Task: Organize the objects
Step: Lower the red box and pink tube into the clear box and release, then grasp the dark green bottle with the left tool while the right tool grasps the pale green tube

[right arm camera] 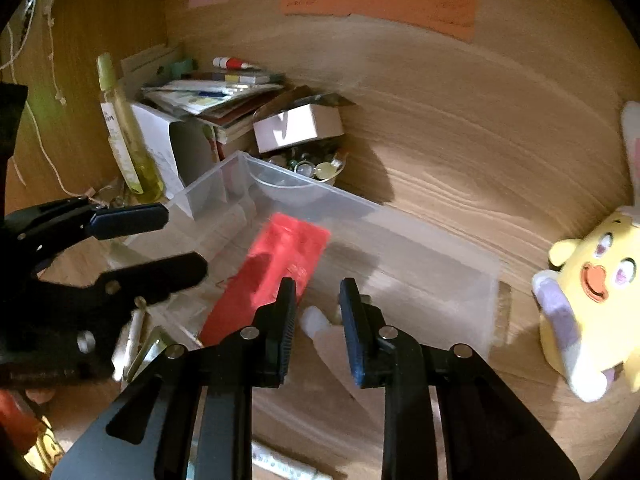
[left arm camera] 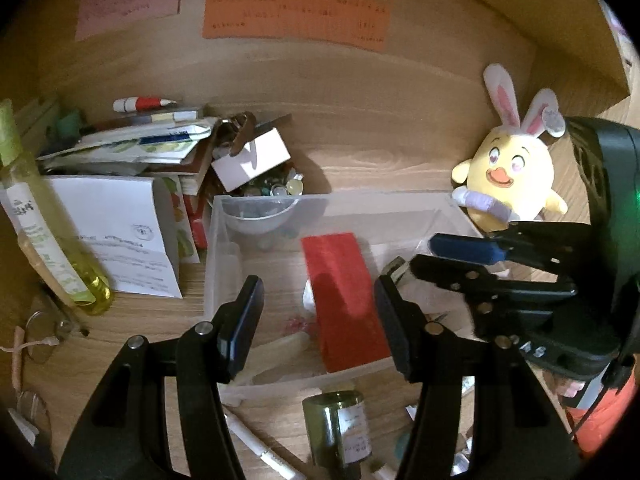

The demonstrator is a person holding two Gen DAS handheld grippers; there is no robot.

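A clear plastic bin (left arm camera: 224, 240) (right arm camera: 440, 248) stands on the wooden desk. A red flat box (left arm camera: 344, 296) (right arm camera: 276, 268) leans inside it, beside small pale items. My left gripper (left arm camera: 318, 320) is open and empty, its fingers straddling the bin's near wall around the red box. My right gripper (right arm camera: 318, 312) is open and empty, hovering over the bin just right of the red box. It also shows in the left wrist view (left arm camera: 424, 256) at the bin's right end.
A yellow plush chick with bunny ears (left arm camera: 508, 176) (right arm camera: 592, 288) sits right of the bin. A pile of papers and books (left arm camera: 132, 148), a white box (left arm camera: 252, 156), a bowl of beads (right arm camera: 312, 168), a yellow-green bottle (left arm camera: 48, 224) and a small green bottle (left arm camera: 340, 428) crowd the left and front.
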